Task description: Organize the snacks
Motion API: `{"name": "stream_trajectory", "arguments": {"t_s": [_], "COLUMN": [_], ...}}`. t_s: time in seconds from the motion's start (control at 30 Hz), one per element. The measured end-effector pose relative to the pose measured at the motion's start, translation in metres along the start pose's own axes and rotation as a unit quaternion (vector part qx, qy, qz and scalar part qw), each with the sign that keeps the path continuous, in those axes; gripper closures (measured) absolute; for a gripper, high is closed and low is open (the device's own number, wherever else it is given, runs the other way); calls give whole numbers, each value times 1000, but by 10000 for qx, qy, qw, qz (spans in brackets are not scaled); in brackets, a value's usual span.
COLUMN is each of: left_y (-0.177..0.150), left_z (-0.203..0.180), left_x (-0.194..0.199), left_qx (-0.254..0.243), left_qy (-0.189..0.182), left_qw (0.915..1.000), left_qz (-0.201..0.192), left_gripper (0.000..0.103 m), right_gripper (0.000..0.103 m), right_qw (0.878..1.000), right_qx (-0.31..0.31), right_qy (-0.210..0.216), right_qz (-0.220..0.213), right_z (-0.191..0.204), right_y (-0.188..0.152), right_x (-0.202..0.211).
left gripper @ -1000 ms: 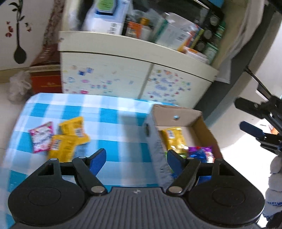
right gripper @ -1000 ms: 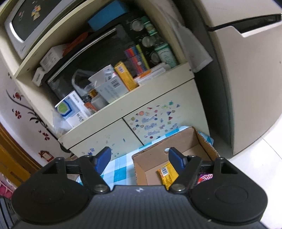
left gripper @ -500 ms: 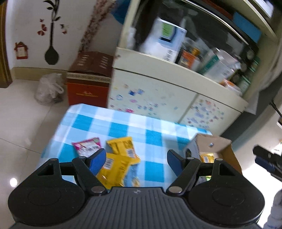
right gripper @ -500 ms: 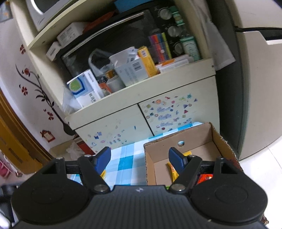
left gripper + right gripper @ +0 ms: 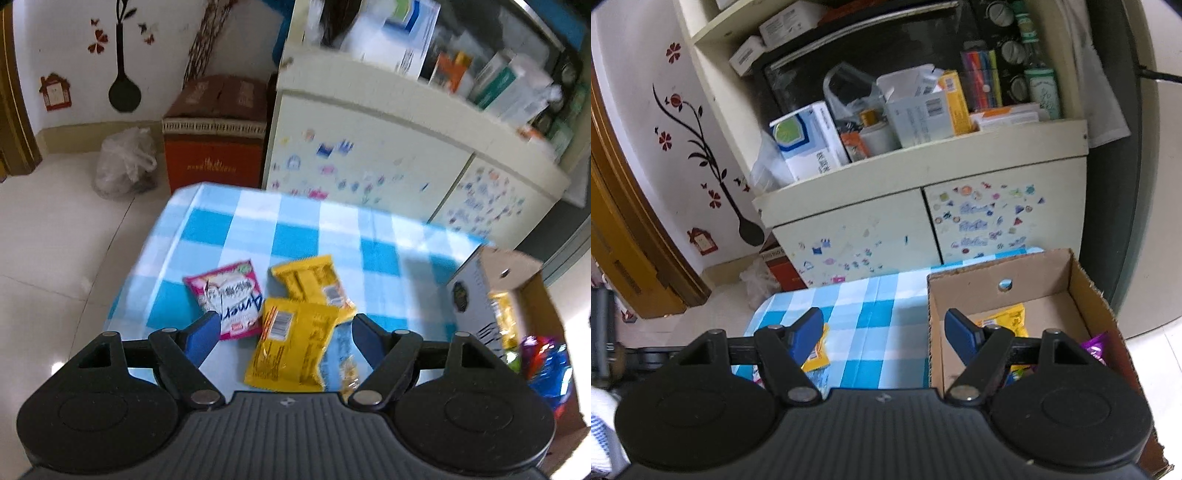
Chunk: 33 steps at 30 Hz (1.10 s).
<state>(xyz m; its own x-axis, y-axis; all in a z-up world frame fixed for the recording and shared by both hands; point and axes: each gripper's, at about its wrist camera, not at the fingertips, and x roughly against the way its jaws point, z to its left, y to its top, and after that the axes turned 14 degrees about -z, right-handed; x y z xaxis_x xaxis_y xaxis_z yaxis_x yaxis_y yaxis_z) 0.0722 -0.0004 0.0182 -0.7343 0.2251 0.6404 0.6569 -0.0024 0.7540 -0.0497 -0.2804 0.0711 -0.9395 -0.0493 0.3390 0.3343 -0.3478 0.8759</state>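
Little can be read. The pink snack packet [image 5: 228,300] on the checked tablecloth [image 5: 295,229] bears large dark letters, seen upside down, that look like "Avner", with a line of characters above them too blurred to make out. The two yellow packets [image 5: 295,345] carry barcode labels and small print that cannot be read. The red carton [image 5: 214,147] on the floor has a row of gold characters, also illegible. Boxes on the cabinet shelf [image 5: 923,162] show barcodes only.
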Motion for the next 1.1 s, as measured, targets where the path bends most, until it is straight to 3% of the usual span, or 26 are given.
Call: {"name": "stream_trajectory", "arguments": {"t_s": [0.53, 0.8, 0.87, 0.93, 1.1], "left_y": [-26, -30, -30, -31, -30], "left_z": [-8, 0, 0, 0, 4], "left_x": [-58, -74, -75, -75, -71], "left_qx": [-285, 3, 11, 54, 173], "left_qy": [36, 70, 39, -68, -119], "left_qw": [9984, 9982, 9984, 9982, 9979], "left_qz": [483, 593, 562, 593, 611], "left_gripper": [21, 22, 25, 37, 42], "right_gripper": [29, 29, 29, 29, 29], "right_qw": [9988, 9981, 9979, 9977, 9964], "right_qx": [370, 483, 499, 515, 628], "right_qy": [167, 154, 154, 165, 253], "right_qz": [264, 363, 385, 417, 508], "right_z": [19, 23, 24, 26, 34], "right_y": [-16, -21, -23, -24, -34], "right_x": [-10, -15, -17, -19, -24]}}
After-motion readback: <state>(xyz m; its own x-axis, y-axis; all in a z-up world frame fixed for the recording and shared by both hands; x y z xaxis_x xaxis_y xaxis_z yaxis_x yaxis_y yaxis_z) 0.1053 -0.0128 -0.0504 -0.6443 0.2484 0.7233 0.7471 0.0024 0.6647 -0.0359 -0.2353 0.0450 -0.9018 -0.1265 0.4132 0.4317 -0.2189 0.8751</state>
